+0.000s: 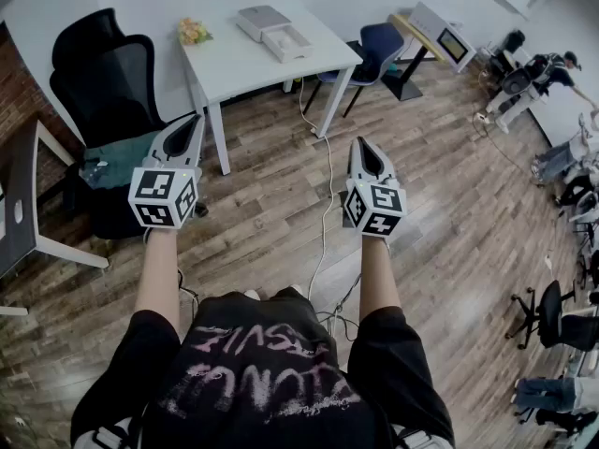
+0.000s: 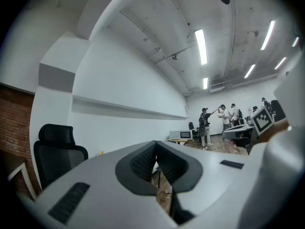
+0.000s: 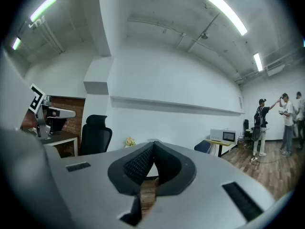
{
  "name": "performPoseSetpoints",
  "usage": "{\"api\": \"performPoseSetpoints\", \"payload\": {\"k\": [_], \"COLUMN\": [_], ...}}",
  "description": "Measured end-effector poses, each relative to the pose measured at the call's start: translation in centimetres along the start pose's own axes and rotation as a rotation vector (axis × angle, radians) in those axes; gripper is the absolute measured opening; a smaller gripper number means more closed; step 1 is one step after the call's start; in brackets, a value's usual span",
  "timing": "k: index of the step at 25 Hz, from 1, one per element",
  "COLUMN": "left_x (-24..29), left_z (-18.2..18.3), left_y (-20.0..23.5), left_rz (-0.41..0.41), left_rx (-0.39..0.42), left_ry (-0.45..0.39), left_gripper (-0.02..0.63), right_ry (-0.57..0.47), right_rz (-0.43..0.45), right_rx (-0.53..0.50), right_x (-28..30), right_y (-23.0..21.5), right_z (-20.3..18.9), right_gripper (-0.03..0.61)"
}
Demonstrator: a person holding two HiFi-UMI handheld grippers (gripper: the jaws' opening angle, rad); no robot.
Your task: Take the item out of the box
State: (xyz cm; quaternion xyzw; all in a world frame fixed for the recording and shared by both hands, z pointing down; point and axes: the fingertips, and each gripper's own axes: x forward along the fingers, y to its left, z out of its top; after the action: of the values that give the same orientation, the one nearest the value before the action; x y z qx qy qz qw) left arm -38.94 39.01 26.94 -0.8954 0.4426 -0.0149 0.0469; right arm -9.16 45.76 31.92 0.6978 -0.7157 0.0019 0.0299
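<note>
Wooden floor separates person from bench; box near its far edge untouched; left gripper and right gripper, fingers clenched empty; task not begun.

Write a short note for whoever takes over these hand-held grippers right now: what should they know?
Left hand-held gripper: shut, empty.
Right hand-held gripper: shut, empty.
Both are over the floor, short of the table.
Box: on the table's far end, neither gripper touching it.
Done: nothing.
Left: step up to the table and empty the box.
</note>
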Motion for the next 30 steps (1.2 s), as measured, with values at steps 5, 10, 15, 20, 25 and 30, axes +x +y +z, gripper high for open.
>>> {"api": "performPoseSetpoints", "payload": {"k": [5,10,15,20,25,30], "left_x": [-0.3,-0.4,0.2,1.2,2.6,4.2], "left_z": [-0.1,0.0,-0.1,-0.5,-0.7,-1.2], "left_y": [-0.1,0.2,0.1,0.2,0.3,1.0], "left_rz": [0.000,-0.006,-0.016,-0.025,-0.033,-0.026], "left_rx": [0.004,-0.015,-0.012,-0.017,-0.008,-0.009], "left_ry": [0.001,0.000,-0.004,0.006,0.007,0.020], "left_gripper": [0.002,0.002,0.002,0.002,0.002,0.002], "right_ry": [-0.007,-0.024,-0.026,-0.024,-0.026,-0.022], "right_rz": [-0.001,0.010,0.004,0.000,0.005,0.015], "right_rx": [0.003,0.000,-0.010,-0.016,-0.011,0.001], "right_x": [-0.1,-0.3,0.0,0.7,2.2,4.2], "right_y": [0.2,0.7,0.6,0.2,-0.3,-0.7], "right_z": [0.1,0.4,0.7,0.5,0.4,0.0], "right_gripper": [-0.002,-0.002,-0.002,-0.002,-0.002,-0.002]}}
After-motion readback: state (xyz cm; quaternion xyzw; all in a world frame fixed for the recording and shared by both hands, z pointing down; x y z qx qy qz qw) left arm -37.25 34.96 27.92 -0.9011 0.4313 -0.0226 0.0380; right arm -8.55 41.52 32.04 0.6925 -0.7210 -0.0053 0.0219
